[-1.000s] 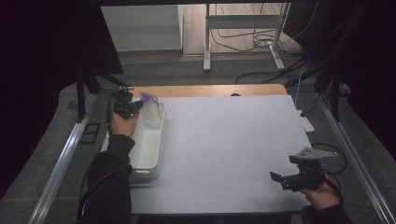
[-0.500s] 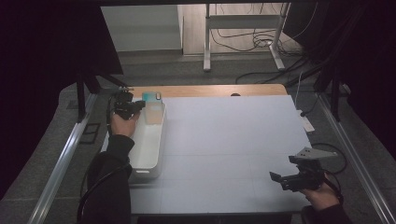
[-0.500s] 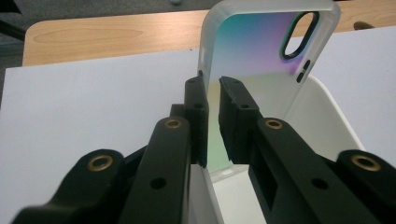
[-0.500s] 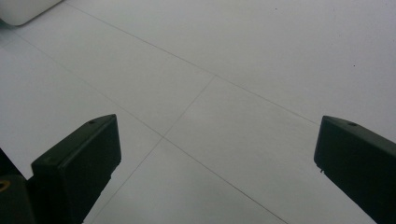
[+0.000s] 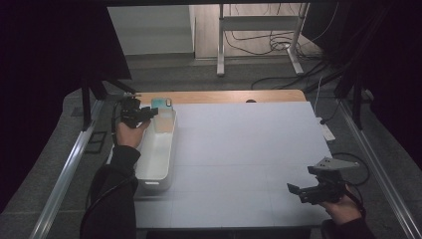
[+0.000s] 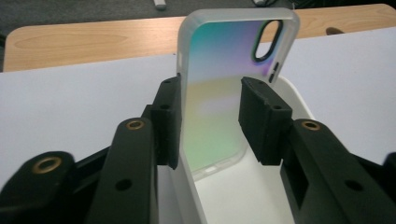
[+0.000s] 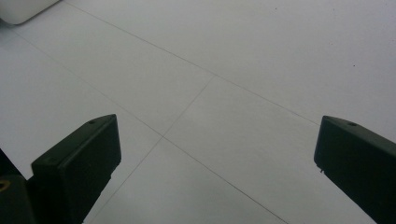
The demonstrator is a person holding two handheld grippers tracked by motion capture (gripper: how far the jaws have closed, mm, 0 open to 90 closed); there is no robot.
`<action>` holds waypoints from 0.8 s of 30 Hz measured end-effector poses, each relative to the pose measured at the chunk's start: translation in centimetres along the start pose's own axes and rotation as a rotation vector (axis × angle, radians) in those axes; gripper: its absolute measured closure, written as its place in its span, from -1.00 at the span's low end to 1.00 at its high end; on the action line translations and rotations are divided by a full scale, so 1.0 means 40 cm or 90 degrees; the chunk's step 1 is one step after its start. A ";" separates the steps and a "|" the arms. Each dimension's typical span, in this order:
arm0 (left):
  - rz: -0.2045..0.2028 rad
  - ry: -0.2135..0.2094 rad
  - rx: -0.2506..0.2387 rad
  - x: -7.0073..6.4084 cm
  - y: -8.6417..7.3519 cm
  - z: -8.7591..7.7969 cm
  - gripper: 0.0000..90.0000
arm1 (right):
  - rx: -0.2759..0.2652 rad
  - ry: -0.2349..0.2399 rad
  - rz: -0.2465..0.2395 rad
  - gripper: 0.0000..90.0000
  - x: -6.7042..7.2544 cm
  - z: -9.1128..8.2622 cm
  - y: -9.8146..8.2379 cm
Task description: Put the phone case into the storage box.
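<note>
At the far left of the counter, a phone case with an iridescent back is seen standing on end at the far end of a white bin, its camera cut-out uppermost and its lower edge resting on the bin's floor. In the left gripper view the case is leaned against the bin's far wall and is flanked by the two pads of the left tool. The jaws of that tool have just been opening: the left pad is seen just beside the case's edge, whether touching cannot be told, while a clear gap is shown between the right pad and the case, so the case is no longer pinched. The left tool is held level over the bin's far end. The right tool is held well apart, low over the near right corner of the counter, with its jaws spread wide and nothing between them.
</note>
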State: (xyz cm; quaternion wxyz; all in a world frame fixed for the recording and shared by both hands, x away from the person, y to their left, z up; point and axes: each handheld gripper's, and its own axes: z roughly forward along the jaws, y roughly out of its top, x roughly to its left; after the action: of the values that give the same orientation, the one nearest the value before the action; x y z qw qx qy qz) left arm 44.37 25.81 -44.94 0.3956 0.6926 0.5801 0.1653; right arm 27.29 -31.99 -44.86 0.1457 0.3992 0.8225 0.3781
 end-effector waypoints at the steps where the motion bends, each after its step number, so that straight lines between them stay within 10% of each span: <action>1: 0.000 0.000 0.000 0.000 0.000 0.000 0.24 | 0.000 0.000 0.000 -0.99 0.000 0.000 0.000; 24: 0.058 -0.055 0.015 -0.054 -0.003 -0.049 -0.43 | 0.003 0.000 0.001 -0.99 0.000 0.002 0.000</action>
State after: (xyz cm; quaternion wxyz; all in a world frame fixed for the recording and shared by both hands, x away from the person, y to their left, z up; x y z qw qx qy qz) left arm 42.36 24.50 -43.31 0.4044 0.7292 0.5324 0.1461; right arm 27.34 -31.96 -44.90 0.1443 0.3999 0.8233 0.3761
